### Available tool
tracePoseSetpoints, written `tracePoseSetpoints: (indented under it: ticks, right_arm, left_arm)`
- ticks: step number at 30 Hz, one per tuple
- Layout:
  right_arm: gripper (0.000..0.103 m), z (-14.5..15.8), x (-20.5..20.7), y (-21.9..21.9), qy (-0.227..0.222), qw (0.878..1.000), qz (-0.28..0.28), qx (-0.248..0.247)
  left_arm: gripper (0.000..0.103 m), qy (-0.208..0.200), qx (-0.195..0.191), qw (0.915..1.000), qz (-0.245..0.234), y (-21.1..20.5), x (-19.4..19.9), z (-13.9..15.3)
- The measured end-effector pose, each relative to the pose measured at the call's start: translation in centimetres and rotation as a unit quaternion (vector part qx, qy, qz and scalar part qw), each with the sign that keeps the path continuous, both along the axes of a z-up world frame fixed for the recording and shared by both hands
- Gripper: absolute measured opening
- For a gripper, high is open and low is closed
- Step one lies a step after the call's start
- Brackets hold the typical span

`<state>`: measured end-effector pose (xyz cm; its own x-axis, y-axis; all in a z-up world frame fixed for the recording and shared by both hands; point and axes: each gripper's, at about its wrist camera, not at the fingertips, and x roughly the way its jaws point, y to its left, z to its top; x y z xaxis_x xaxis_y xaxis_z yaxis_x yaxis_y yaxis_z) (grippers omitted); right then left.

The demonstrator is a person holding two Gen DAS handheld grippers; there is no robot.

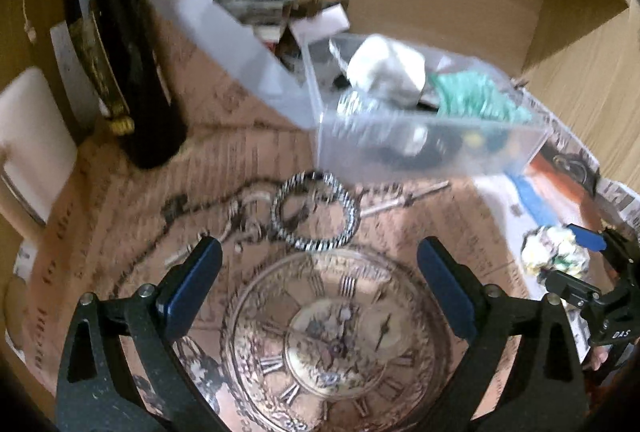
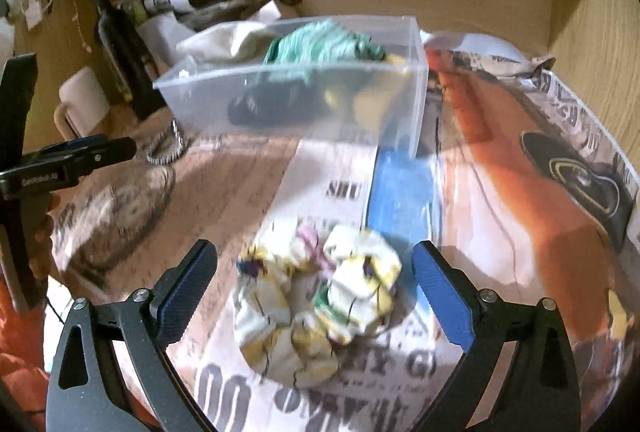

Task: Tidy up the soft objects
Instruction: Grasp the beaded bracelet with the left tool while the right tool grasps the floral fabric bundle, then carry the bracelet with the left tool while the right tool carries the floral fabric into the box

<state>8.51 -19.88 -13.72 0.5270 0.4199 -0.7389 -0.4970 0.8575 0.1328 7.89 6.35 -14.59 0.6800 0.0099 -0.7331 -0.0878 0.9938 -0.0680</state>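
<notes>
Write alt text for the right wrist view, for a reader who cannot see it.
The open right gripper straddles a floral scrunchie lying on a printed tablecloth. Behind it, a clear box holds a green cloth; a dark bottle stands at left.

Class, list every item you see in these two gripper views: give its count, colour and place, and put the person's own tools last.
Floral scrunchie: one, white, yellow and pink, on the newsprint between the right gripper's fingers.
Striped scrunchie: one, black and white, on the clock-print paper in front of the bin.
Clear plastic bin: one, transparent, centre back, holding green, white, dark and yellow soft items.
Dark bottle: one, near black, left of the bin.
Mug: one, white, far left.
Left gripper: one, black with blue pads, open, nothing between its fingers.
Right gripper: one, same colours, open around the floral scrunchie.
</notes>
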Motion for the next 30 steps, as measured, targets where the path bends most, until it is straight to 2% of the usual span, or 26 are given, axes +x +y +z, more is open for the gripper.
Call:
tracePoseSetpoints:
  ticks: [1, 3, 4, 6, 9, 11, 18, 20, 22, 25, 30]
  right_arm:
    - [0.093, -0.2, -0.2, 0.1, -0.003, 1.000, -0.001, -0.007]
    - [0.074, -0.3, -0.5, 0.3, -0.015, 1.000, -0.001, -0.027]
    - [0.069, -0.3, -0.6, 0.3, -0.018, 0.999, -0.001, -0.031]
    - [0.049, -0.3, -0.6, 0.3, -0.022, 0.999, 0.001, -0.037]
    - [0.032, -0.1, -0.1, 0.1, -0.023, 0.999, 0.002, -0.036]
    - [0.027, 0.0, 0.4, -0.1, -0.023, 0.999, 0.002, -0.031]
    - [0.024, 1.5, 1.4, 0.0, -0.045, 0.999, 0.003, -0.012]
    - [0.024, 2.3, 1.7, 0.0, -0.055, 0.998, 0.002, -0.001]
    - [0.024, 2.8, 2.0, 0.0, -0.062, 0.998, 0.003, 0.008]
    - [0.024, 3.6, 2.2, 0.2, -0.075, 0.997, 0.003, 0.015]
    - [0.024, 4.3, 2.3, 0.7, -0.086, 0.996, 0.009, 0.025]
  left_arm:
    - [0.099, 0.005, 0.002, 1.0000, 0.000, 0.0, 0.1, -0.3]
    - [0.099, 0.012, 0.004, 0.9999, 0.000, -0.1, 0.1, -0.6]
    - [0.099, 0.014, 0.005, 0.9999, 0.000, -0.1, 0.2, -0.7]
    - [0.099, 0.017, 0.008, 0.9998, -0.002, -0.1, 0.4, -0.8]
    - [0.099, 0.019, 0.010, 0.9998, -0.005, -0.2, 1.1, -0.9]
    - [0.099, 0.022, 0.012, 0.9997, -0.006, -0.3, 1.8, -1.0]
    - [0.098, 0.043, -0.001, 0.9991, 0.001, 0.0, 4.6, -2.1]
    - [0.084, 0.054, -0.008, 0.9985, -0.002, 0.1, 5.3, -2.5]
    - [0.078, 0.060, -0.010, 0.9981, -0.001, 0.1, 5.7, -2.9]
    - [0.067, 0.049, -0.008, 0.9987, 0.011, 0.3, 5.9, -2.9]
    - [0.042, 0.043, -0.009, 0.9990, 0.010, 0.6, 5.9, -2.7]
